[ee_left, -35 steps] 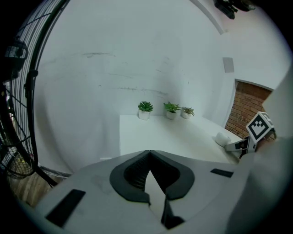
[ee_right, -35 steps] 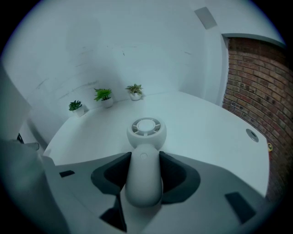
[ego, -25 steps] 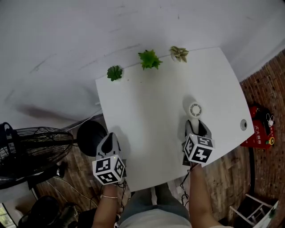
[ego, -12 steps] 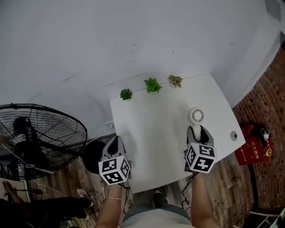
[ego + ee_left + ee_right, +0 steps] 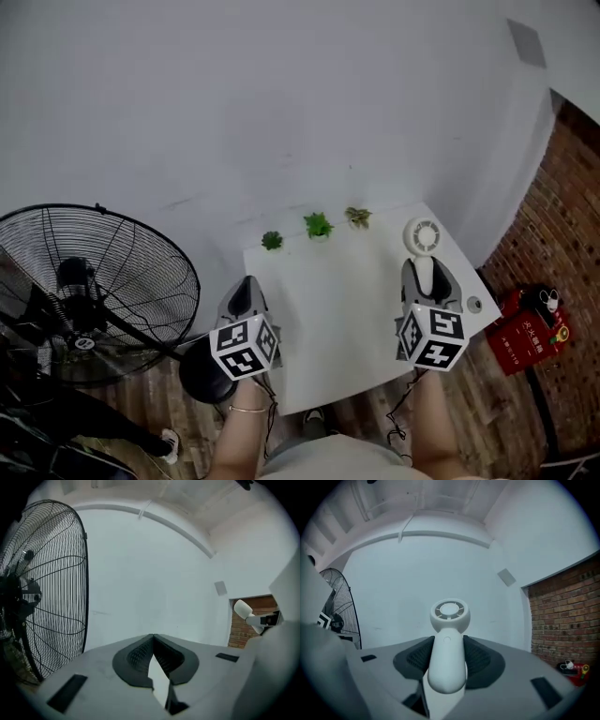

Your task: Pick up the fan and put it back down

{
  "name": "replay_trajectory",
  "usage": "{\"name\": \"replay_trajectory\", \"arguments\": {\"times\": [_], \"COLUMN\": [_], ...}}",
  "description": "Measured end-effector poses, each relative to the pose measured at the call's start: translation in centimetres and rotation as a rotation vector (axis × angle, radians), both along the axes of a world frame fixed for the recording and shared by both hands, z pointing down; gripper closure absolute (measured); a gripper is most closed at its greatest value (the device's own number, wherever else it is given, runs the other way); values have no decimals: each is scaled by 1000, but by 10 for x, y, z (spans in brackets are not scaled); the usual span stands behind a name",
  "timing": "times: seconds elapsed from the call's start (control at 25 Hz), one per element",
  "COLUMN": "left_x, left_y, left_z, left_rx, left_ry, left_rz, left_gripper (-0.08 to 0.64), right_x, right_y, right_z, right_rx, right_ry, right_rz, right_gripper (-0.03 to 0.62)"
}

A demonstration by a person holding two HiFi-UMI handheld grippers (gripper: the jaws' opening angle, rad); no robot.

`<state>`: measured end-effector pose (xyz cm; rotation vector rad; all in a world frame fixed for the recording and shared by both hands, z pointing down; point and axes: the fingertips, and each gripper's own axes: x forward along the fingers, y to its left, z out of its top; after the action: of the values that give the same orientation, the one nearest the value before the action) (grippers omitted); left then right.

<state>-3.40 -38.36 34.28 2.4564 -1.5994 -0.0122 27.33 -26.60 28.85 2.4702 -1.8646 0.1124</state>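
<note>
The small white fan (image 5: 424, 238) is clamped by its handle in the right claw (image 5: 424, 277), held up over the right side of the white desk (image 5: 342, 300). Its long axis runs along the claw, with the round head pointing away from the person toward the wall. The left claw (image 5: 246, 294) is closed on nothing at the desk's left edge. Three little plants (image 5: 318, 225) line the far edge. A big black floor fan (image 5: 89, 291) stands to the left, and a brick wall (image 5: 562, 197) rises to the right.
</note>
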Motion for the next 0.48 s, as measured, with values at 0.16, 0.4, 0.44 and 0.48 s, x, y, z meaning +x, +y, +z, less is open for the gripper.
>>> {"name": "replay_trajectory", "arguments": {"times": [0.16,0.4,0.44,0.48], "left_x": [3,-9,-14,-19], "left_y": [6,8,8,9], "left_z": [-7,-6,-5,-4], "left_rx": [10,10,11,11], "left_ry": [8,2,0,-3], "left_rz": [2,-26,-36,-48], "left_gripper": [549,549,549,549], "right_x": [2,-3,-6,-9], "right_y": [10,5,2,-2], "right_z": [-13,-12,-10,-9], "right_rx": [31,29,26,23], "right_ry": [3,2,0,-3], "right_rz": [1,-20,-31,-43], "right_gripper": [402,402,402,402]}}
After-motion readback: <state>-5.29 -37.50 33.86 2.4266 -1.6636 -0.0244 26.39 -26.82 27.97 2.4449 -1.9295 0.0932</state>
